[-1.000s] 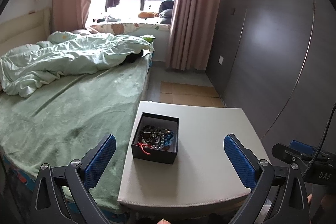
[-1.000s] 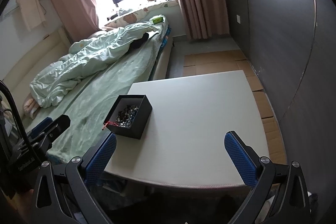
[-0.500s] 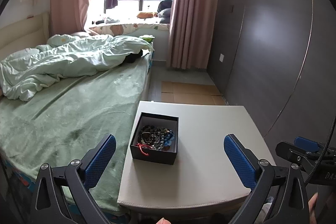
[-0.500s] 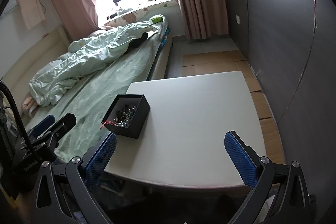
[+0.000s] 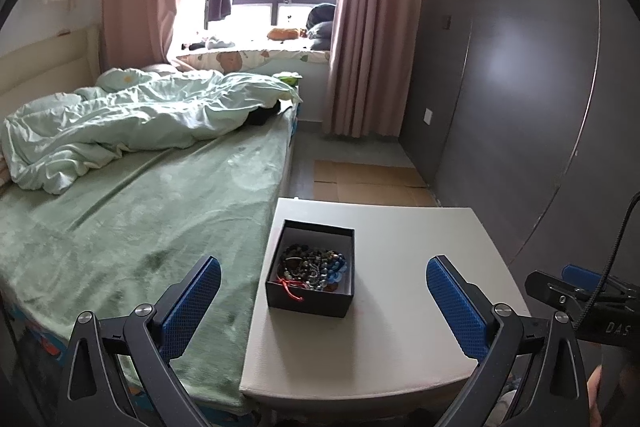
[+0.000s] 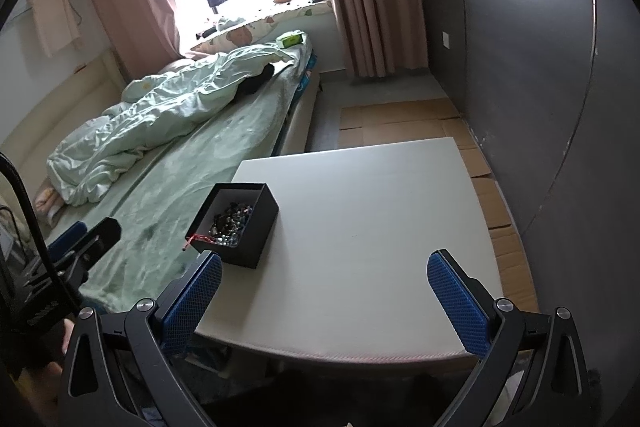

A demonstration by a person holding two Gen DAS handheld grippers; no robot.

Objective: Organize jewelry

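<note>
Jewelry box (image 5: pixel 311 269) near table's (image 5: pixel 400 339) left edge (bedside), right half bare

Worktop (image 6: pixel 360 211) mostly bare: the middle, right side and far edge are open for a pass. Only obstacle on it is the black box (image 5: pixel 310 269), near the left edge, its open top heaped with jewelry (image 5: pixel 312 267). Bed (image 5: pixel 140 219) butts against the left edge, blocking low approach there. Dark wall panels (image 6: pixel 540 67) stand just beyond the right edge; cardboard-covered floor (image 6: pixel 400 119) lies past the far edge.
</note>
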